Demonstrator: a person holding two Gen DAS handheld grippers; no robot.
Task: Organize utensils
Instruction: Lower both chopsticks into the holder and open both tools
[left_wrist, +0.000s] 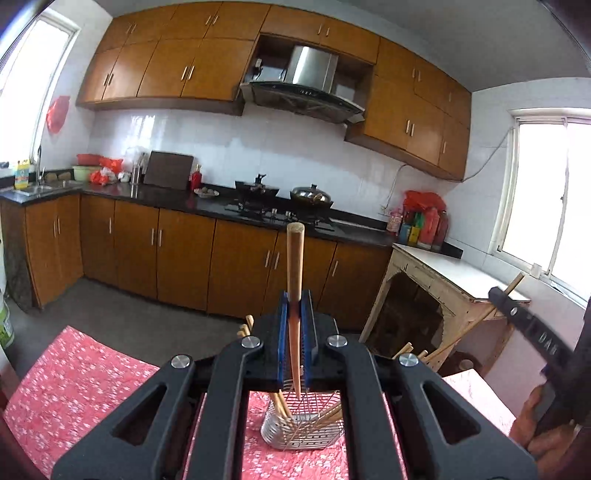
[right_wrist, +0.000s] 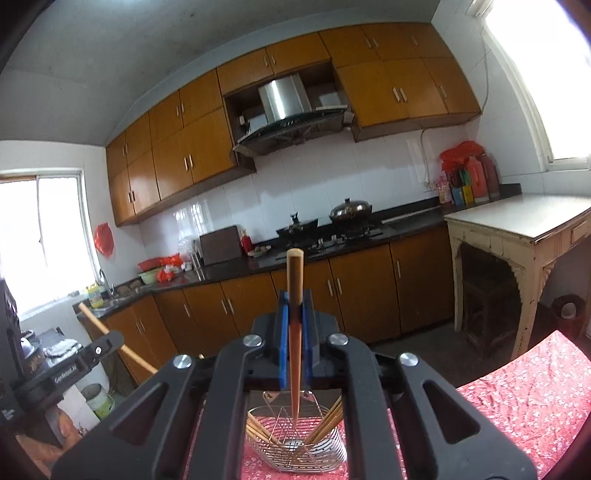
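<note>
Currently, left claw (left_wrist: 294, 310): clamped on one chopstick (left_wrist: 295, 266), tip down over the wire basket (left_wrist: 303, 435).
Right claw (right_wrist: 294, 310): clamped on a second chopstick (right_wrist: 294, 280), tip just inside the same basket.
Basket: on the red cloth of the table (left_wrist: 74, 384), other chopsticks leaning in it.
Risk: both sticks crowd one spot; I judge they may knock together or catch the wires.
Cause: thin grip, so a stick could pivot.
</note>
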